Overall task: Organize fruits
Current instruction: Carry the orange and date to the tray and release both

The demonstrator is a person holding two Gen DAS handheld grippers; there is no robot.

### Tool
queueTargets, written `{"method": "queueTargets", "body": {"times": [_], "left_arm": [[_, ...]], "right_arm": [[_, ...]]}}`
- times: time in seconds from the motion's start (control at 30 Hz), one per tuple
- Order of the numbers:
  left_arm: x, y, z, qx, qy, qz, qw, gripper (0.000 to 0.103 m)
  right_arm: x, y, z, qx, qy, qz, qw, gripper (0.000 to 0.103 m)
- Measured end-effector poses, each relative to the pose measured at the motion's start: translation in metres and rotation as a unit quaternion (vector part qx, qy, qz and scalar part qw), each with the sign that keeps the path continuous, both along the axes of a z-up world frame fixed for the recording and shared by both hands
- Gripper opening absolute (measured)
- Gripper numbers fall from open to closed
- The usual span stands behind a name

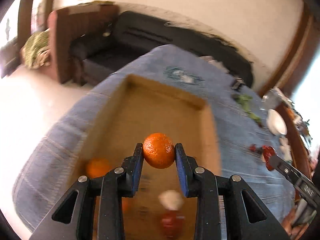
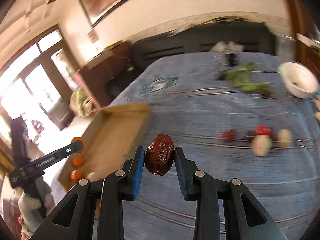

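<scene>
The left gripper [image 1: 159, 150] is clamped on a small orange [image 1: 159, 150], its blue pads pressing the fruit from both sides and holding it above the cardboard box [image 1: 160, 92]. The box is a shallow open tray lying on a blue cloth [image 1: 240, 120] that covers the table. Inside it, near the corner closest to the left gripper, sits a second orange [image 1: 97, 167]; behind the fingers there are also a pale round thing [image 1: 171, 199] and a red thing [image 1: 170, 220], both too blurred to name. The rest of the box floor is bare cardboard.

The right gripper [image 2: 159, 155] is closed on a wrinkled dark red date [image 2: 159, 154], held upright between the pads over the blue cloth, just beside the box's right wall. From this view two oranges [image 2: 78, 162] lie in the box by its near end.

Farther right on the cloth lie loose red fruits [image 2: 264, 130], two pale round pieces [image 2: 260, 145] and some green leaves [image 2: 243, 78]. A white bowl [image 2: 300, 82] stands tilted in the picture near the far right edge of the cloth; something small and dark lies inside it, but I cannot tell what it is.
</scene>
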State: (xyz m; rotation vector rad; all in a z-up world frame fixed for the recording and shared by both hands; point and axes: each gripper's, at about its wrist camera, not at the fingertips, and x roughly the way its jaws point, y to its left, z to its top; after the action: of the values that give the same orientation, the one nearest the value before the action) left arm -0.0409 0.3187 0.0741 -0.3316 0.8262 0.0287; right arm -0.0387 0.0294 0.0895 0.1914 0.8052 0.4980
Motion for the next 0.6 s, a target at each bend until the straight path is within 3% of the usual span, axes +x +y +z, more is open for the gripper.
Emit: {"method": "queueTargets", "body": {"times": [0.3,0.6], "left_arm": [[0.020,0.026,-0.029,0.018,0.057,0.011,0.9982,0.031],[0.031,0.031,-0.040,0.008,0.075,0.008,0.9971,0.031]], "right_arm": [[0.016,0.123,-0.037,-0.055,0.029,0.098,0.993,0.035],[0.032,0.158,-0.071,-0.090,0.051,0.119,0.988,0.035]]}}
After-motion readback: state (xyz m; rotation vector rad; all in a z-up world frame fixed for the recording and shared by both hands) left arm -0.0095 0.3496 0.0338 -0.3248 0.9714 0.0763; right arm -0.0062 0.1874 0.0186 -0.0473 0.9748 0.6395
